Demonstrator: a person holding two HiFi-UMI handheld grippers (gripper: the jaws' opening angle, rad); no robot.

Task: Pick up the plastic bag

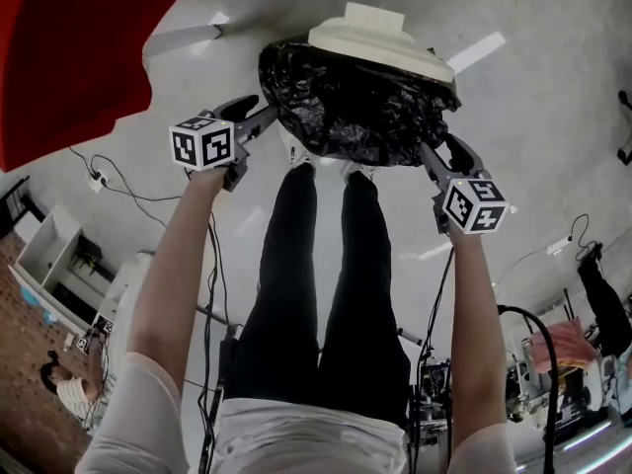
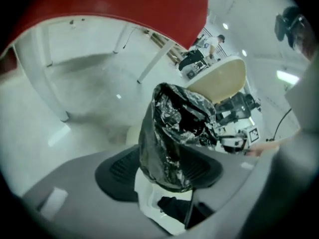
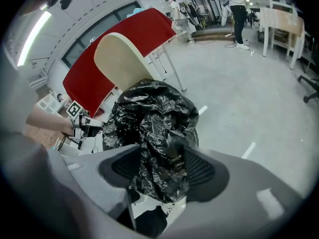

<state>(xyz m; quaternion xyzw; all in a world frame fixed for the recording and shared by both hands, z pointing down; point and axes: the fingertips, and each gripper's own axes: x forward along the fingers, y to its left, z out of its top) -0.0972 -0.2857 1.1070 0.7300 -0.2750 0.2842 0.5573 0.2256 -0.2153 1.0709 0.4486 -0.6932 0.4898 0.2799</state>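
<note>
A crumpled black plastic bag (image 1: 355, 97) sits low in front of my feet, against a cream chair (image 1: 380, 38). My left gripper (image 1: 265, 118) is at the bag's left side and my right gripper (image 1: 431, 158) at its right side. In the left gripper view, a fold of the bag (image 2: 172, 138) hangs between the spread jaws of the left gripper (image 2: 167, 169). The right gripper view shows the same: bag film (image 3: 159, 133) lies in the gap of the right gripper (image 3: 164, 171). Both stand open, with the dark pads apart.
A red table (image 1: 69, 38) stands at the upper left, its white legs (image 2: 154, 59) close to the bag. My dark trouser legs and white shoes (image 1: 296, 154) are just behind the bag. Cables (image 1: 118, 191) trail on the grey floor. Other people and desks are far off.
</note>
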